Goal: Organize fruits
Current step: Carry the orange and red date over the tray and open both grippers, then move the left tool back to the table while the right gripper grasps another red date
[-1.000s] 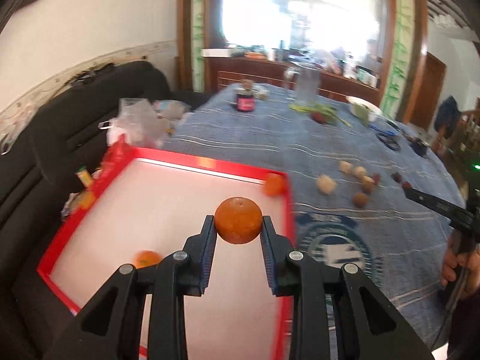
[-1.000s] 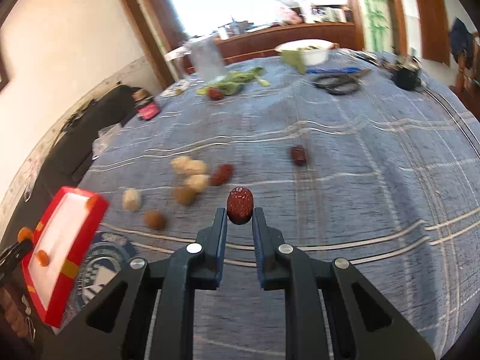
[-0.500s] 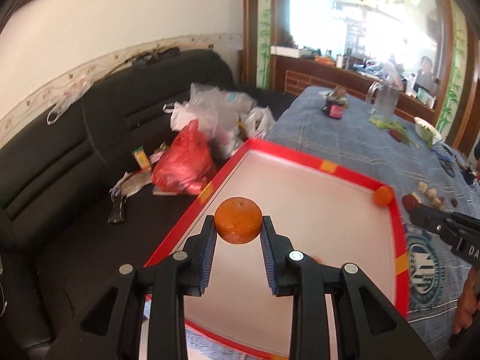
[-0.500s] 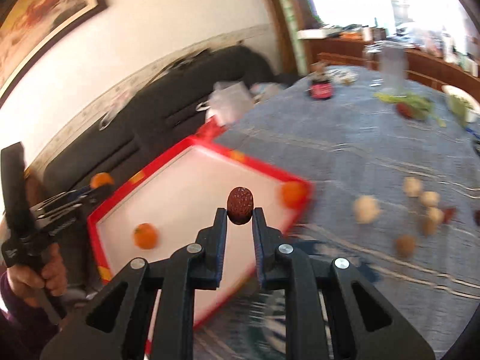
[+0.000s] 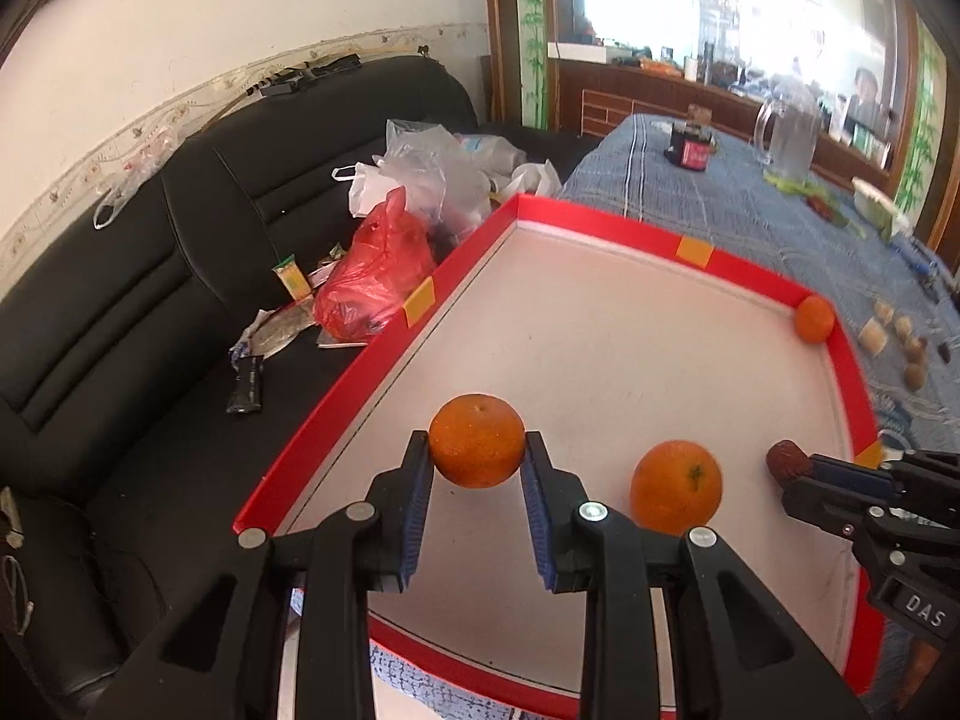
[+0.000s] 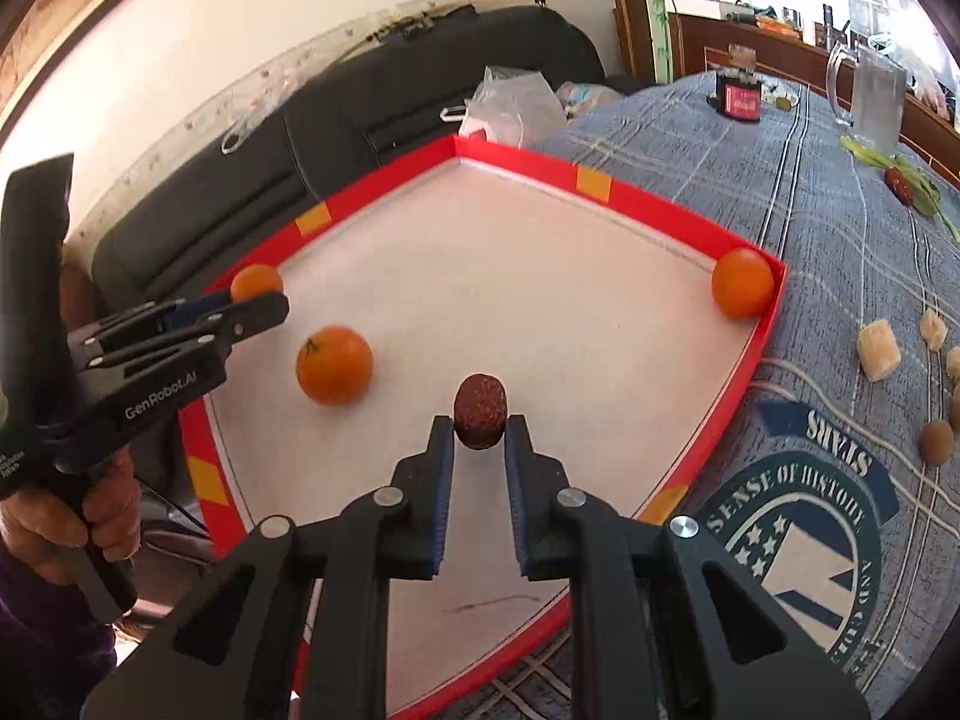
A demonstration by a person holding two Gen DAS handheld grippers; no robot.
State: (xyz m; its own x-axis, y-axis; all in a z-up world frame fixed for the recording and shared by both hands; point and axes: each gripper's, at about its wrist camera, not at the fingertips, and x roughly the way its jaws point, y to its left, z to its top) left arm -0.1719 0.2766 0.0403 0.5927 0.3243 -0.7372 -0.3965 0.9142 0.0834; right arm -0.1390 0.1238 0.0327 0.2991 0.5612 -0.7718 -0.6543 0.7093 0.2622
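Two fruits are carried above the red tray (image 6: 750,354): a mandarin (image 5: 477,449) is clamped by the left gripper (image 5: 477,456) near the tray's left wall, and a dark red date (image 6: 480,411), standing upright, is pinched by the right gripper (image 6: 479,420) over the middle. Directly below both lies bare white floor, with a loose orange (image 6: 334,365) between the grippers. How high the fruits hang cannot be judged, and the near tray edge is hidden.

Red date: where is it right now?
Clamped in the right gripper, the red date sits above the red tray's white floor, right of the loose orange.
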